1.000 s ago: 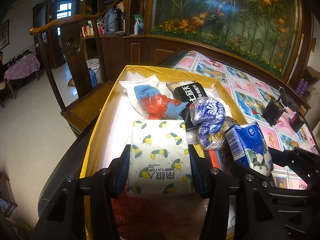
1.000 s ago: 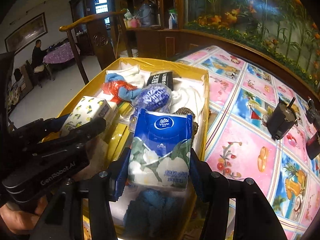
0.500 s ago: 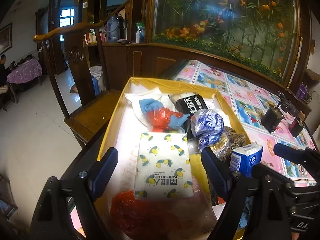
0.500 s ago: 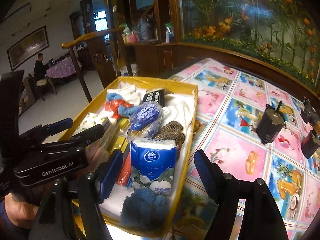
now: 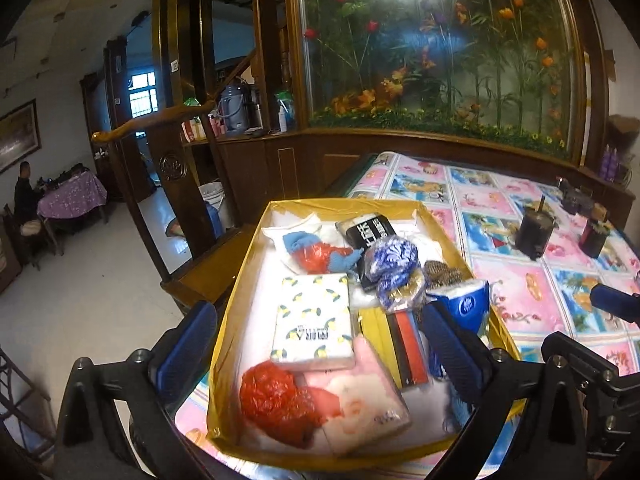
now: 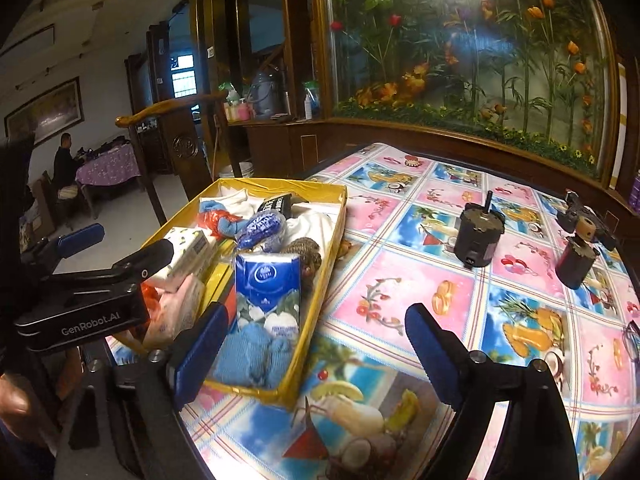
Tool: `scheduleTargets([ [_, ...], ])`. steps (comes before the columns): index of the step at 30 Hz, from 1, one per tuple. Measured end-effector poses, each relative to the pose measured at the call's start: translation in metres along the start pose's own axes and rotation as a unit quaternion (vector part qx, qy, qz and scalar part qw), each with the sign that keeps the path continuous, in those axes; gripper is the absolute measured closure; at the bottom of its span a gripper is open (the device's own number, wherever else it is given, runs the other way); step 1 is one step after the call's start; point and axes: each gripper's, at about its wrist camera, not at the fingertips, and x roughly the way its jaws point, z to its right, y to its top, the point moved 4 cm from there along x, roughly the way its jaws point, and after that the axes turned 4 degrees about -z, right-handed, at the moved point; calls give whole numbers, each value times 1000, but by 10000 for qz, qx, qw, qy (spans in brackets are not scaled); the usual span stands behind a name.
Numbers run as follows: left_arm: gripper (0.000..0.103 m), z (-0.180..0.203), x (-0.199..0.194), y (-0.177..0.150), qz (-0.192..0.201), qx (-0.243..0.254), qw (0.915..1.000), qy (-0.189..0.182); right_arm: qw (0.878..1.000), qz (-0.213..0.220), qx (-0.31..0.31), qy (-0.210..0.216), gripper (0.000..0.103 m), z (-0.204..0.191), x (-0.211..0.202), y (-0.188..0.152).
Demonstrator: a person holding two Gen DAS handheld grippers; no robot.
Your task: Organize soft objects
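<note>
A yellow box (image 5: 244,280) (image 6: 328,248) at the table's left end holds the soft things. The lemon-print tissue pack (image 5: 314,322) lies flat in it; it also shows in the right wrist view (image 6: 188,246). The blue Vinda tissue pack (image 6: 267,286) stands in the box's right side, its top visible in the left wrist view (image 5: 460,306). A red bag (image 5: 276,398), a pink pack (image 5: 360,392) and blue knitwear (image 6: 252,354) lie at the near end. My left gripper (image 5: 316,344) is open and empty above the box. My right gripper (image 6: 316,344) is open and empty over the box's right rim.
The table (image 6: 460,308) has a colourful patterned cloth. Two dark cylindrical objects (image 6: 478,236) (image 6: 576,260) stand on it to the right. A wooden chair (image 5: 192,208) stands left of the box. A glass flower cabinet (image 5: 440,52) is behind.
Both grippers opened, let go of their tissue packs in the box, then pulled back and up. The right gripper also shifted right.
</note>
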Motion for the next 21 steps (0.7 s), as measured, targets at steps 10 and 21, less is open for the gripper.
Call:
scheduleTargets([
  [10, 0, 13, -15, -27, -422, 4, 9986, -315, 9981, 441, 175, -382, 9, 11, -29, -29],
  [21, 0, 25, -36, -37, 51, 583, 9982, 158, 9968, 565, 284, -486, 9, 18, -37, -39],
])
